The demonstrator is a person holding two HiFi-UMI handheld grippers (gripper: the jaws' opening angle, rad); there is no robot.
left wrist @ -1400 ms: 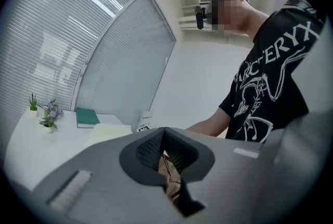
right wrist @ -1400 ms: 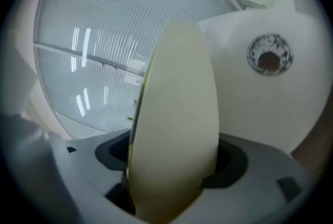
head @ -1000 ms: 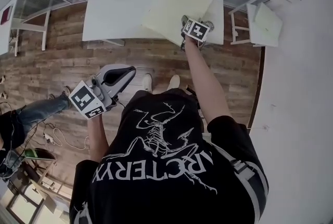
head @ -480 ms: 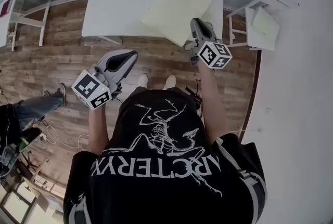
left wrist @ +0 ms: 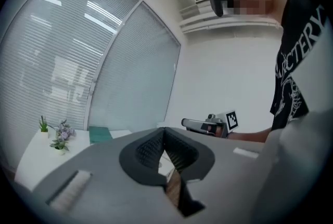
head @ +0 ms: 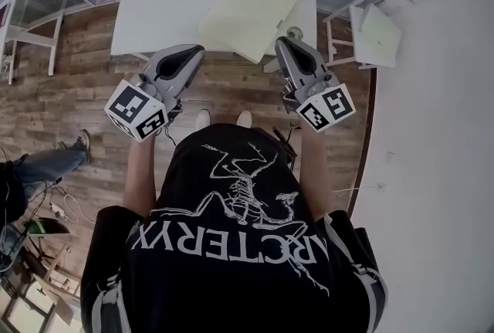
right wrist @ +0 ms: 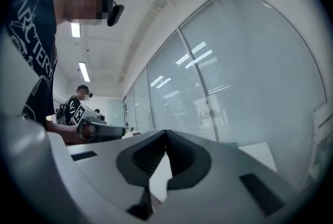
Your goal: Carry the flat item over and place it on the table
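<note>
Right claw (head: 289, 42) has let go; a bit over a second back it was clamped on the flat item, now its jaws are pinched together on nothing and it's pulled back toward the person; the flat item (head: 247, 8), a pale yellow sheet, lies on the white table (head: 154, 11) just ahead of that claw's tips and a touch to their left, so I'd say the placing looks done; left claw (head: 191, 52) is clenched empty same as before, with the sheet ahead of it and off to its right; hard bits: neither gripper view really shows the sheet; the left gripper view only catches a strip of table with the green book (left wrist: 99, 134) and a plant (left wrist: 60, 139) left of its jaws, and its own body covers the rest; the right gripper view is mostly blinds; from above the sheet's corner nearest the right claw seems to poke over the table edge, can't tell by how much.
</note>
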